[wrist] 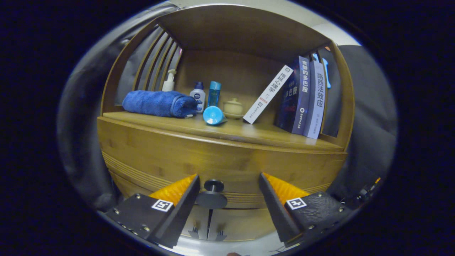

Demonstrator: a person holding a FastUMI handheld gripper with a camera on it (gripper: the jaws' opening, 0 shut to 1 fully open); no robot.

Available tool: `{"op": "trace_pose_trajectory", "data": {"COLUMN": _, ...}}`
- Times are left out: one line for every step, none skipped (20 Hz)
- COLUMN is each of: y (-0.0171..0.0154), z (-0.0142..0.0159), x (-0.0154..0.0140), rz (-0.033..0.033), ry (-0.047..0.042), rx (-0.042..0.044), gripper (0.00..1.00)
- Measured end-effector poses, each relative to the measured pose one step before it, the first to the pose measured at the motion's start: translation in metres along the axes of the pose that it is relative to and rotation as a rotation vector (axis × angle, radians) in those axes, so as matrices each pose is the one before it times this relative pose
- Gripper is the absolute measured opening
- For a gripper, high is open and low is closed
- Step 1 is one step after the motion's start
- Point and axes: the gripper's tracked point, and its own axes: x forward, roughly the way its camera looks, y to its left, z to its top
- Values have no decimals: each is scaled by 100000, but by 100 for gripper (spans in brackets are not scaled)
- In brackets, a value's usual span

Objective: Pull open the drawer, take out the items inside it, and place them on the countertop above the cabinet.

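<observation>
My tool (227, 181) stands wide open, its two fingers spread apart in front of the wooden cabinet (149, 153). The round drawer knob (212, 193) sits between the fingers, much nearer the left one and just beside its tip; I cannot tell whether that finger touches it, and the right finger is clearly apart from it. The drawer (234, 167) itself is shut, its front flush with the cabinet face, so whatever lies inside is hidden. Below it I see the tops of two cabinet doors (227, 224) with small handles. Beyond the fingers, above the drawer, runs the desk (249, 133), the cabinet's top under a wooden hutch. On it, from the left, a rolled blue towel (158, 103) lies on its side, with a white pump bottle (169, 81) behind it. Next to the towel's end stand a small white bottle with a dark cap (197, 95) and a tall blue bottle (214, 93), and a blue cup (214, 115) lies tipped over in front of them. A small lidded ceramic jar (233, 107) stands just right of these. Further right, a white book (269, 94) leans against two upright books (306, 101).
</observation>
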Motion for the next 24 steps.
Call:
{"op": "trace_pose_trajectory", "data": {"y": 256, "z": 211, "x": -707, "rz": 565, "ry": -1569, "rx": -1228, "gripper": 100}}
{"op": "trace_pose_trajectory", "data": {"y": 230, "z": 216, "x": -1000, "rz": 1048, "ry": -1540, "rx": -1249, "gripper": 100}}
{"op": "trace_pose_trajectory", "data": {"y": 163, "z": 292, "x": -1111, "rz": 1331, "ry": -1810, "rx": -1175, "gripper": 100}}
{"op": "trace_pose_trajectory", "data": {"y": 132, "z": 354, "x": -1159, "rz": 1208, "ry": -1817, "rx": -990, "gripper": 100}}
{"op": "trace_pose_trajectory", "data": {"y": -68, "z": 567, "x": -1281, "rz": 996, "ry": -2522, "rx": -349, "gripper": 100}}
{"op": "trace_pose_trajectory", "data": {"y": -5, "z": 815, "x": -1438, "rz": 1062, "ry": -2501, "rx": 253, "gripper": 99}}
{"op": "trace_pose_trajectory", "data": {"y": -251, "z": 838, "x": -1410, "rz": 620, "ry": -2529, "rx": 414, "gripper": 98}}
{"op": "trace_pose_trajectory", "data": {"y": -403, "z": 1019, "x": -1279, "rz": 366, "ry": -2492, "rx": 572, "gripper": 98}}
{"op": "trace_pose_trajectory", "data": {"y": -522, "z": 1113, "x": -1130, "rz": 52, "ry": -2342, "rx": 575, "gripper": 97}}
{"op": "trace_pose_trajectory", "data": {"y": -692, "z": 1338, "x": -1168, "rz": -262, "ry": -2549, "rx": 939, "gripper": 97}}
{"op": "trace_pose_trajectory", "data": {"y": -569, "z": 1510, "x": -1083, "rz": 231, "ry": -3183, "rx": 1586, "gripper": 97}}
{"op": "trace_pose_trajectory", "data": {"y": -506, "z": 1713, "x": -959, "rz": 886, "ry": -3328, "rx": 1563, "gripper": 97}}
{"op": "trace_pose_trajectory", "data": {"y": -634, "z": 1568, "x": -798, "rz": 858, "ry": -2826, "rx": 908, "gripper": 97}}
{"op": "trace_pose_trajectory", "data": {"y": -774, "z": 1469, "x": -726, "rz": -16, "ry": -2008, "rx": 301, "gripper": 97}}
{"op": "trace_pose_trajectory", "data": {"y": -941, "z": 1218, "x": -689, "rz": -621, "ry": -1530, "rx": 193, "gripper": 97}}
{"op": "trace_pose_trajectory", "data": {"y": -870, "z": 1387, "x": -678, "rz": -805, "ry": -1484, "rx": 725, "gripper": 97}}
{"op": "trace_pose_trajectory", "data": {"y": -756, "z": 1373, "x": -746, "rz": -1135, "ry": -1516, "rx": 1564, "gripper": 97}}
{"op": "trace_pose_trajectory", "data": {"y": -782, "z": 1403, "x": -826, "rz": -1292, "ry": -1547, "rx": 2144, "gripper": 97}}
{"op": "trace_pose_trajectory", "data": {"y": -684, "z": 1256, "x": -821, "rz": -1273, "ry": -1743, "rx": 2061, "gripper": 97}}
{"op": "trace_pose_trajectory", "data": {"y": -710, "z": 1093, "x": -646, "rz": -1171, "ry": -1491, "rx": 1411, "gripper": 97}}
{"op": "trace_pose_trajectory", "data": {"y": -603, "z": 787, "x": -704, "rz": -932, "ry": -748, "rx": 200, "gripper": 97}}
{"op": "trace_pose_trajectory", "data": {"y": -1013, "z": 569, "x": -900, "rz": -1630, "ry": -236, "rx": -1128, "gripper": 97}}
{"op": "trace_pose_trajectory", "data": {"y": -591, "z": 269, "x": -621, "rz": -1101, "ry": -254, "rx": -1310, "gripper": 97}}
{"op": "trace_pose_trajectory", "data": {"y": -719, "z": 284, "x": -763, "rz": -1224, "ry": -6, "rx": -1647, "gripper": 97}}
